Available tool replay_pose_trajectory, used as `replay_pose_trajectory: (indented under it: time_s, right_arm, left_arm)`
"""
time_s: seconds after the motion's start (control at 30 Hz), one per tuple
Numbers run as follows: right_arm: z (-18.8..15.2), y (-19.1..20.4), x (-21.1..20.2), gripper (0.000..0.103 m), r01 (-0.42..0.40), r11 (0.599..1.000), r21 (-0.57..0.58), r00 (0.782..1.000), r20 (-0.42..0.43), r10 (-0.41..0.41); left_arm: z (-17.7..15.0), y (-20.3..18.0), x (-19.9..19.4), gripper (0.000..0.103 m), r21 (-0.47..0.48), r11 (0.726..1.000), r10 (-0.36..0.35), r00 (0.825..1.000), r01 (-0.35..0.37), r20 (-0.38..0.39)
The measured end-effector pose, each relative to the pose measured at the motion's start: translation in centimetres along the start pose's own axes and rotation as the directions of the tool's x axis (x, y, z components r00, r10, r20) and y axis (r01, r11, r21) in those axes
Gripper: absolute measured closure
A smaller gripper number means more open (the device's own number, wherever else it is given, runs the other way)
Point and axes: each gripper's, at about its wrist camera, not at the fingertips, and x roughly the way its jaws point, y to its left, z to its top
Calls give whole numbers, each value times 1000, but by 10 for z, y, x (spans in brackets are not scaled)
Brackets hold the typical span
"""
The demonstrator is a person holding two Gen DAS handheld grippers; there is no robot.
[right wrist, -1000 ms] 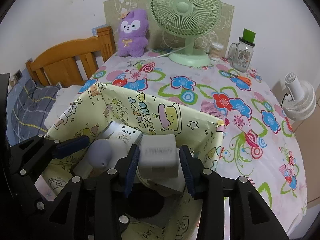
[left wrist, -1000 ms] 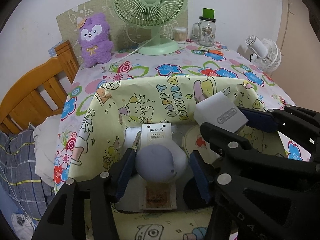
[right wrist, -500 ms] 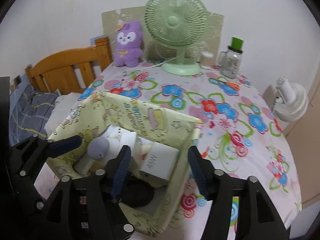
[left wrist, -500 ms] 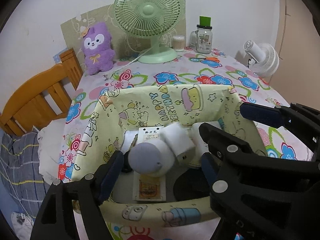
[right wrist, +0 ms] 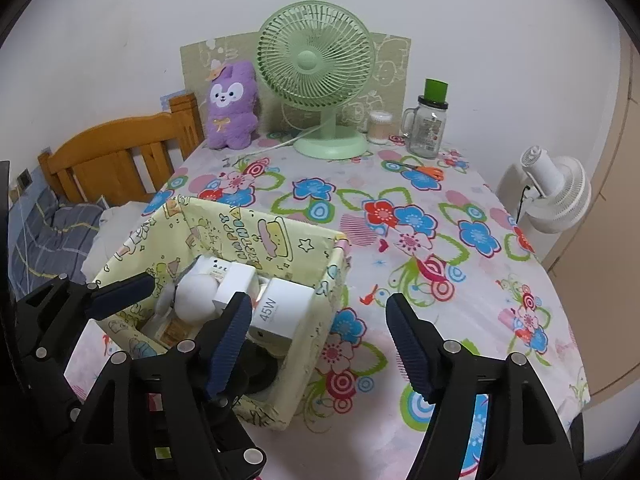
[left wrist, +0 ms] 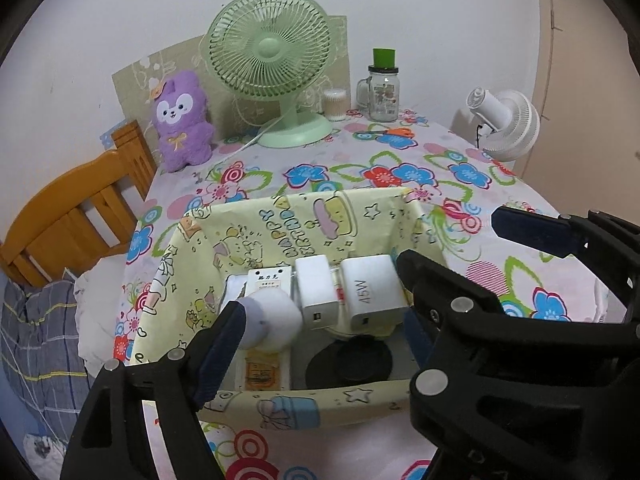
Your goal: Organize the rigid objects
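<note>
Both claws hang empty with jaws spread: the left claw (left wrist: pixel 320 336) over the yellow cartoon-print box (left wrist: pixel 280 232), the right claw (right wrist: pixel 320 336) off its right side. The box sits near the worktop's (right wrist: pixel 460 280) front left corner. Inside, the 45W charger (left wrist: pixel 374 292), a smaller white adapter (left wrist: pixel 316 288) and a round white gadget (left wrist: pixel 274 322) lie packed side by side, likely to save room. A green fan (right wrist: pixel 316 64) and purple plush (right wrist: pixel 232 106) line the back edge by the wall.

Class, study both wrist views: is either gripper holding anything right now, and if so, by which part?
Nothing is held. The left gripper and right gripper both have open, empty jaws; the 45W charger lies free in the yellow box.
</note>
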Motion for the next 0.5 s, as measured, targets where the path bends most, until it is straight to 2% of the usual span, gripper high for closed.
replay_pose_trajectory:
  time_s: [0.5]
  right_arm:
    - [-7,-31,-36,19,65,996,52,997,37,-67]
  left_arm:
    - [4,-29,-21,16,18,1000,-25,999,25,41]
